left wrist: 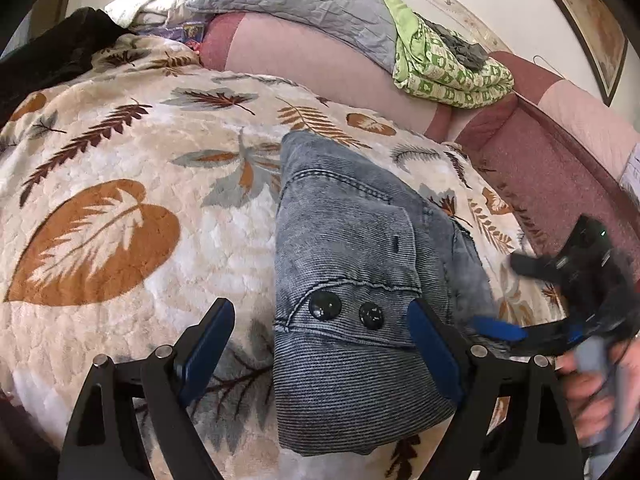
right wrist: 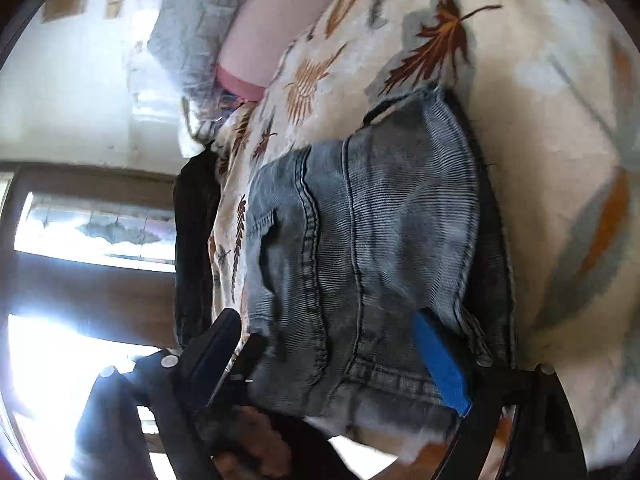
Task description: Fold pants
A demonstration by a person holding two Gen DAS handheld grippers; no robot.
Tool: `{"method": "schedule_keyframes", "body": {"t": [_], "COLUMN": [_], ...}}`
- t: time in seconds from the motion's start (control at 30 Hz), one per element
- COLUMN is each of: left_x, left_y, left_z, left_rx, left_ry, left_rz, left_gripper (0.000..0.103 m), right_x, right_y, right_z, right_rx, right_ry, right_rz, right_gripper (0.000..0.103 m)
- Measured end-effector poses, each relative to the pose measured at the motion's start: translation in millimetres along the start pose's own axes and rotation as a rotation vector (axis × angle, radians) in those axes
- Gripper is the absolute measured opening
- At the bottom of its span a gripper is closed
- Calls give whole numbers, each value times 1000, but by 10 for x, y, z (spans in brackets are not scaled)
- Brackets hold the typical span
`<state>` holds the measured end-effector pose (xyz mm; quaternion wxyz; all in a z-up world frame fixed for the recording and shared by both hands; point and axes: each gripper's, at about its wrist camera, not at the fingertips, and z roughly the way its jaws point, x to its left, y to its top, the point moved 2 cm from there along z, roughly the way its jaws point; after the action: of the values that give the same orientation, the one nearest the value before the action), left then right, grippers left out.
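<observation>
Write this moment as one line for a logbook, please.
jeans: folded on blanket | left gripper: open, holds nothing | right gripper: open, holds nothing

The folded pants [left wrist: 360, 280] lie on the blanket [left wrist: 120, 200], which covers the bed; behind the blanket a pillow [left wrist: 300, 8] rests on the bolster [left wrist: 320, 68]; right of the pillow lies a folded cloth [left wrist: 448, 68]; at the blanket's far left edge lies a dark garment [left wrist: 52, 52].

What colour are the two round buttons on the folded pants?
Black and shiny, on the grey-blue pants; the buttons show best in the left wrist view.
</observation>
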<state>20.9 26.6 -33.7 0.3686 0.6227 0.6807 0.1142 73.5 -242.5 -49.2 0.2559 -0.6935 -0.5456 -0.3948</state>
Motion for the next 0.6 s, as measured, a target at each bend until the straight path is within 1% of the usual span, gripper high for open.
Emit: {"method": "schedule_keyframes", "body": {"t": [0.03, 0.07, 0.13, 0.17, 0.2, 0.23, 0.27, 0.3, 0.37, 0.43, 0.47, 0.6], "left_x": [-1, -3, -2, 3, 4, 9, 9, 8, 4, -3, -6, -2], "left_y": [-4, -2, 10, 14, 16, 19, 20, 17, 7, 17, 24, 32], "left_z": [-4, -11, -35, -39, -38, -35, -34, -36, -42, -42, -50, -81], "left_rx": [-2, -5, -21, -24, -23, -19, -18, -17, -17, -14, -18, -31], "left_ry": [7, 11, 19, 23, 23, 20, 18, 17, 19, 14, 11, 18], "left_rz": [5, 9, 9, 10, 8, 3, 2, 3, 9, 9, 6, 14], "left_gripper": [88, 88, 88, 88, 88, 88, 88, 88, 88, 88, 88, 88], "right_x": [123, 190, 332, 330, 244, 119, 4, -7, 98, 152, 175, 170], "right_y": [-7, -25, -138, -182, -254, -307, -322, -326, -311, -288, -277, -237], "right_z": [-94, -137, -185, -144, -49, 26, 98, 56, 41, 110, 146, 235], "right_rx": [-22, -25, -1, 5, 23, 42, 38, -12, 4, 26, 30, 17], "right_ry": [-6, 4, 72, 81, 49, 14, 25, 58, 33, -6, -12, 20], "right_rz": [-32, -52, -95, -103, -107, -92, -63, -57, -73, -95, -102, -75], "right_gripper": [90, 90, 90, 92, 95, 95, 94, 94, 94, 94, 95, 98]}}
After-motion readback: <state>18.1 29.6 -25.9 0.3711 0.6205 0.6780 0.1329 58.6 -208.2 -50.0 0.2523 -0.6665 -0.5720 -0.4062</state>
